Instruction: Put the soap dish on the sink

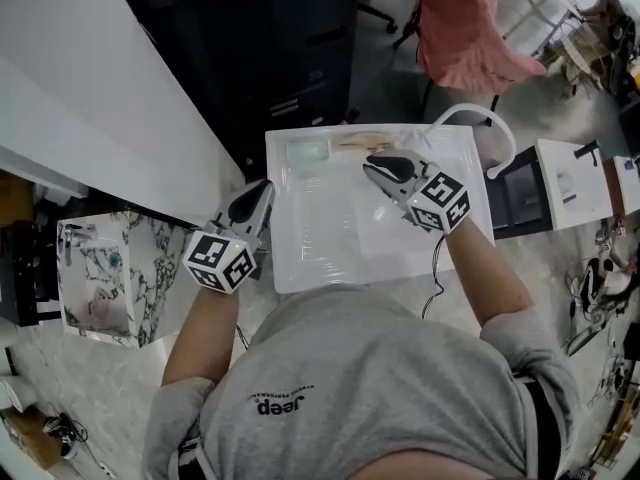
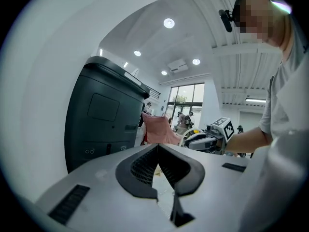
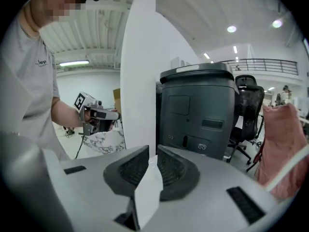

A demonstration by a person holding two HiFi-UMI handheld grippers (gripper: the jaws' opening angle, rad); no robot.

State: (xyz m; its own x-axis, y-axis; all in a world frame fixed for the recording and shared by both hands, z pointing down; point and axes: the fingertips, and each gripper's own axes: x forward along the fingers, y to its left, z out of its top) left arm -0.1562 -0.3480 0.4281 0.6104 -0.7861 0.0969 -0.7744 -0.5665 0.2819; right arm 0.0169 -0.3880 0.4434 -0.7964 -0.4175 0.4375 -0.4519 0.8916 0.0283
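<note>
A white rectangular sink (image 1: 300, 258) lies in front of me. At its far edge sit a pale green soap dish (image 1: 308, 152) and a beige bar (image 1: 362, 142). Over the sink's far right part, my right gripper (image 1: 377, 166) is shut on a thin white sheet (image 3: 147, 192), which stands edge-on between the jaws in the right gripper view. My left gripper (image 1: 262, 192) hovers at the sink's left rim, jaws shut with nothing between them (image 2: 157, 148). Each gripper shows in the other's view: the right gripper (image 2: 207, 138) and the left gripper (image 3: 96, 117).
A black cabinet (image 1: 270, 38) stands behind the sink, beside a tall white panel (image 1: 90, 78). A pink-draped chair (image 1: 465, 38) is at the far right. A curved white pipe (image 1: 480, 118) rises at the sink's right corner. A marbled box (image 1: 105, 278) sits at the left.
</note>
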